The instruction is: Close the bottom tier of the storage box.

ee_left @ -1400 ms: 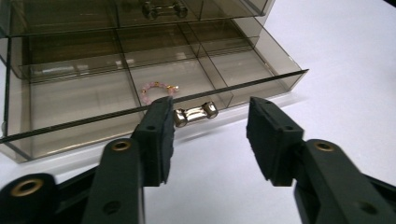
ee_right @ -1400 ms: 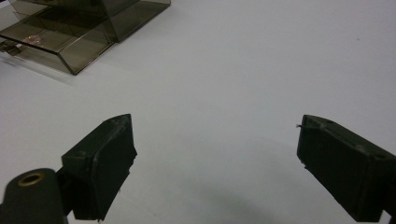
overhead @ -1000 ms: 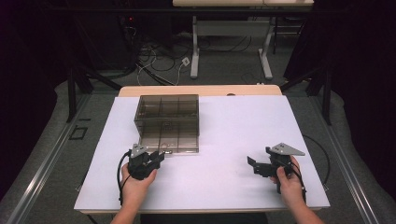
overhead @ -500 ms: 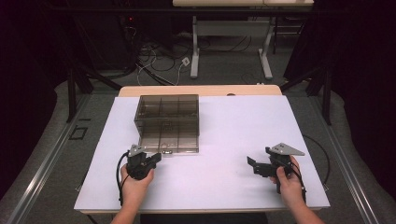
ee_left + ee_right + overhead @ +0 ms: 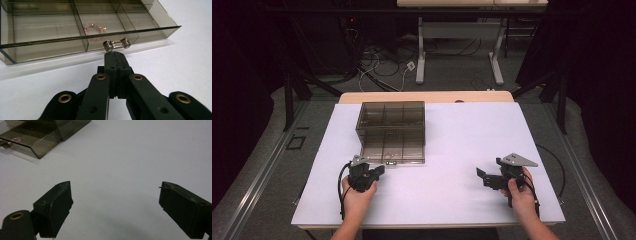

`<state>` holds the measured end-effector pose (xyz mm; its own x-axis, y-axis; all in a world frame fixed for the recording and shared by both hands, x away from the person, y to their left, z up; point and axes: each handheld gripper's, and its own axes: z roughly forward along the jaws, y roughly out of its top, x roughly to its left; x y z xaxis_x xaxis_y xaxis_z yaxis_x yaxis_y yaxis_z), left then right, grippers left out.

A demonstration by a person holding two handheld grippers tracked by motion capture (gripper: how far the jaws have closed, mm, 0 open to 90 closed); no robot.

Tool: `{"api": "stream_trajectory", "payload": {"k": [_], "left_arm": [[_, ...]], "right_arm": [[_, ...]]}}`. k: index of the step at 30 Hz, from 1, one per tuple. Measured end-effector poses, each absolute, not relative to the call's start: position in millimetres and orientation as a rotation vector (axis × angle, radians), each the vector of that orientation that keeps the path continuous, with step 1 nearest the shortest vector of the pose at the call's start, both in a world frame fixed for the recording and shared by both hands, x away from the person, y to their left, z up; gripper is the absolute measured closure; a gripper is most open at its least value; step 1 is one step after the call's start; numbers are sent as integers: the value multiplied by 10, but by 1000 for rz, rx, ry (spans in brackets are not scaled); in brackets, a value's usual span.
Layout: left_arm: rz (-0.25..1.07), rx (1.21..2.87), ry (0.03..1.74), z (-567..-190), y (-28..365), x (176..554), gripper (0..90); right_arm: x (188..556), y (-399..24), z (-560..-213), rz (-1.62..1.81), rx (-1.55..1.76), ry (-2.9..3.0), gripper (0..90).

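- Right now the left gripper (image 5: pixel 115 53) has its jaws pressed together, tips just short of the chrome handle (image 5: pixel 117 44) on the pulled-out drawer (image 5: pixel 45 41); they have just been closing, with nothing between them.
- That drawer belongs to a smoky, clear organiser box (image 5: pixel 391 131) on the white table (image 5: pixel 462 150) — in the high view it juts toward the person's left hand (image 5: pixel 357 195).
- One middle compartment holds a pink beaded bracelet (image 5: pixel 94 29), lying flat.
- From the closed tips facing the handle, the step looks like pushing the drawer shut, though a pull cannot be ruled out.
- To do it well: meet the handle squarely at its middle and push straight along the drawer's run — off-centre pressure would likely skew it or slide the light box.
- Meanwhile the right gripper (image 5: pixel 115 202) rests wide open and empty, well apart from the box, and could steady it.
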<state>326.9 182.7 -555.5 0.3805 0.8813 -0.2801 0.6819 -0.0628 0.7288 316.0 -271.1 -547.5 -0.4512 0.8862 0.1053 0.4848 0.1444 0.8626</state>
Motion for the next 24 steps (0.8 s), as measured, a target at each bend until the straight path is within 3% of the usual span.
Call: {"api": "stream_trajectory", "payload": {"k": [24], "left_arm": [[291,1819,1399,-5656,1818,3411,900]], "right_arm": [[3171,-2717,-5485,1238,1304,2003,111]]}}
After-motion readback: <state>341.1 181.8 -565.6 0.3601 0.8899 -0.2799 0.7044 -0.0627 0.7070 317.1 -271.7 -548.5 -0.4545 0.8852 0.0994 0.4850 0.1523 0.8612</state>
